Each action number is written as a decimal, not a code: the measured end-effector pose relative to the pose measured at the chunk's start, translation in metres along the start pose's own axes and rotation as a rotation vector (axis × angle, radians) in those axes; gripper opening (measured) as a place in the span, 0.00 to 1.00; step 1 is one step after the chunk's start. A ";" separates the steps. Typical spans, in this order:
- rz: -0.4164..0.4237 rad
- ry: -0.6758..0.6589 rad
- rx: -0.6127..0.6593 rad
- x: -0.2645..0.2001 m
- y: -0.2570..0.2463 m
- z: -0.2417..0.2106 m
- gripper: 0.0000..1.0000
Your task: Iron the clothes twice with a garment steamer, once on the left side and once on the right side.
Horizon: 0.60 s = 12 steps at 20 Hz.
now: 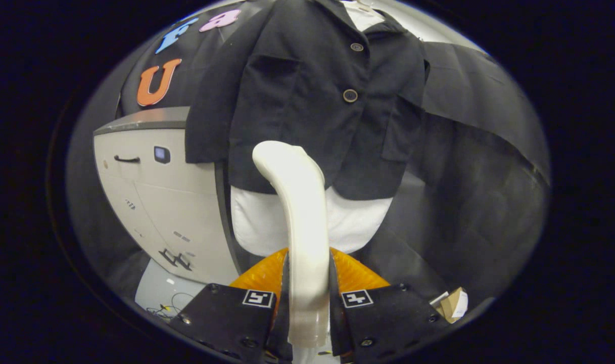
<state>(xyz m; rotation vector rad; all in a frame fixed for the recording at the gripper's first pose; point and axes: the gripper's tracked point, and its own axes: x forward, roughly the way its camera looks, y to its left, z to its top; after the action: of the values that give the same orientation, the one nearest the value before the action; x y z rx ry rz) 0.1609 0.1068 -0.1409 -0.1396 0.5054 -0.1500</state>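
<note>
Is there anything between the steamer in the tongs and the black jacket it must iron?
Nothing visible. The tongs are shut on the white steamer, whose head rises just before the black jacket hanging over a white shirt. The grey cabinet stands off to the side.

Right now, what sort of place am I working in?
Probably a staged laundry booth: a black jacket hangs before a black cloth wall, a white appliance stands beside it, and the gripper is shut on a white steamer.

The gripper [307, 283] grips the white steamer [299, 212] between both fingers, its head seemingly just before the hanging black jacket [312, 91].
</note>
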 end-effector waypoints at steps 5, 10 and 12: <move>0.005 -0.012 0.025 -0.007 -0.003 0.003 0.36; 0.003 -0.107 0.089 -0.038 -0.035 0.050 0.35; -0.024 -0.161 0.136 -0.057 -0.068 0.081 0.35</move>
<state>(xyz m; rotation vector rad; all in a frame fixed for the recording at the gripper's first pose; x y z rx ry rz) 0.1442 0.0575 -0.0325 -0.0244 0.3316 -0.1947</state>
